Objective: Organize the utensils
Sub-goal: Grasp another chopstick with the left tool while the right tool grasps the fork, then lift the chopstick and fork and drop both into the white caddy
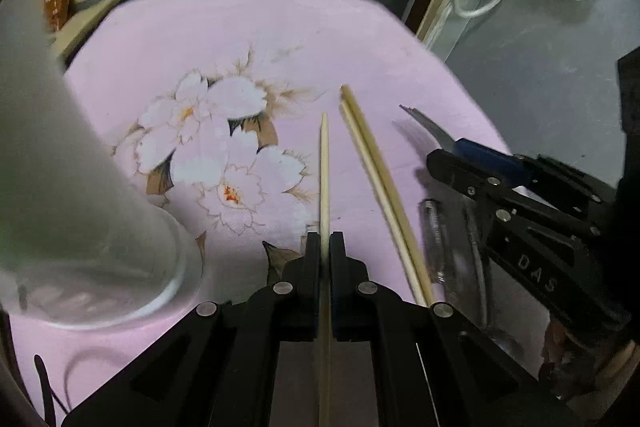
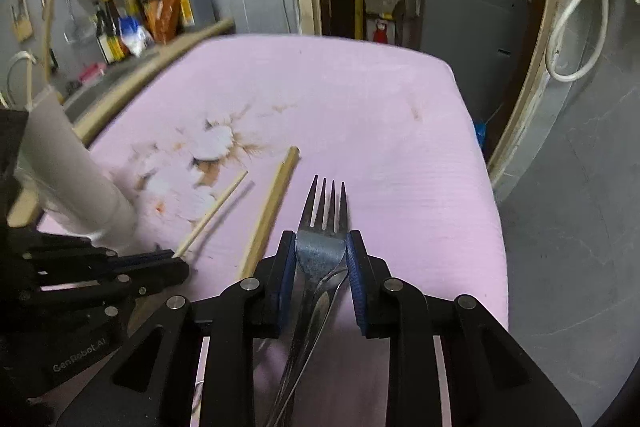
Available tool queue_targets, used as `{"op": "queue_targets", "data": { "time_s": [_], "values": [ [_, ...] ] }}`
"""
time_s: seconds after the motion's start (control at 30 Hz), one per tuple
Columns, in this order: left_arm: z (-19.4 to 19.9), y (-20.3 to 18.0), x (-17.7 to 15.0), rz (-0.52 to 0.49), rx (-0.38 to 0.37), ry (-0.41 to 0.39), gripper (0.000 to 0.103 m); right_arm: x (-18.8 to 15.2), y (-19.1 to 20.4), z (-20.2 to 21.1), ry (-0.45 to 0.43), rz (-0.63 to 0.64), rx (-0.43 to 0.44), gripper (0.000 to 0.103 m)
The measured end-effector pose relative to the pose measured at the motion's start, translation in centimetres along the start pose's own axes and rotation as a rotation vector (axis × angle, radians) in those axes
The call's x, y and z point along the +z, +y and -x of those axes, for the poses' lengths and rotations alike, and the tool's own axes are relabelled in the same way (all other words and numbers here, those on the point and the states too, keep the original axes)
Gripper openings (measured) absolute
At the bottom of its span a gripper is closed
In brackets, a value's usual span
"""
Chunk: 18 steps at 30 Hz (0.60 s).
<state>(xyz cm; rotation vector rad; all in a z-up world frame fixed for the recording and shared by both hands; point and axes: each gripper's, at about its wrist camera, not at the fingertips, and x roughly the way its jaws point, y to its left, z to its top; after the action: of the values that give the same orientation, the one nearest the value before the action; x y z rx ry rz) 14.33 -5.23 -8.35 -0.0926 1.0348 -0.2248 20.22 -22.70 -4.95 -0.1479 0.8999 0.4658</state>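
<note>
My left gripper (image 1: pixel 325 239) is shut on a single pale chopstick (image 1: pixel 324 167) that points away over the pink flowered cloth (image 1: pixel 280 35). A pair of chopsticks (image 1: pixel 372 167) lies on the cloth just to its right. Beyond them, my right gripper (image 1: pixel 440 155) holds a metal fork (image 1: pixel 426 125) a little above the cloth. In the right wrist view the fork (image 2: pixel 326 219) sits tines forward between the blue pads (image 2: pixel 356 283) of the right gripper (image 2: pixel 322 239), which press on its head. The left gripper (image 2: pixel 178 261) and its chopstick (image 2: pixel 216 211) show at the left there.
A tall frosted cup (image 1: pixel 60 187) stands close on the left of the left gripper. More metal utensils (image 1: pixel 434 239) lie blurred under the right gripper. Bottles (image 2: pixel 132 15) crowd a shelf at the back left. The cloth's right edge (image 2: pixel 496 227) drops to a grey floor.
</note>
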Motion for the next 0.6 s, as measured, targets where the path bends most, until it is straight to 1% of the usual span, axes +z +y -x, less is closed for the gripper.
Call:
{"op": "queue_targets", "data": {
  "time_s": [0.07, 0.13, 0.23, 0.33, 0.43, 0.47, 0.6],
  "values": [
    [1.6, -0.4, -0.7, -0.013, -0.018, -0.064, 0.002, -0.1, 0.1, 0.7, -0.037, -0.014, 0.017, 0.022],
    [3.1, -0.7, -1.4, -0.024, -0.026, -0.123, 0.002, -0.3, 0.3, 1.7, -0.075, -0.019, 0.013, 0.022],
    [6.0, -1.1, -2.3, -0.028, -0.049, -0.244, 0.002, -0.6, 0.6, 3.9, -0.168, -0.028, 0.007, 0.022],
    [8.5, -1.3, -3.0, -0.029, -0.055, -0.359, 0.002, -1.1, 1.2, 5.9, -0.255, -0.031, -0.005, 0.022],
    [10.3, -1.4, -3.0, -0.032, -0.057, -0.452, 0.002, -1.6, 2.1, 7.5, -0.341, -0.033, -0.016, 0.022],
    [10.1, -1.6, -2.2, -0.029, -0.061, -0.470, 0.002, -1.7, 2.4, 7.9, -0.365, -0.032, -0.020, 0.022],
    [11.8, -0.9, -1.5, 0.008, -0.094, -0.548, 0.002, -1.7, 3.4, 9.4, -0.449, -0.037, -0.029, 0.021]
  ]
}}
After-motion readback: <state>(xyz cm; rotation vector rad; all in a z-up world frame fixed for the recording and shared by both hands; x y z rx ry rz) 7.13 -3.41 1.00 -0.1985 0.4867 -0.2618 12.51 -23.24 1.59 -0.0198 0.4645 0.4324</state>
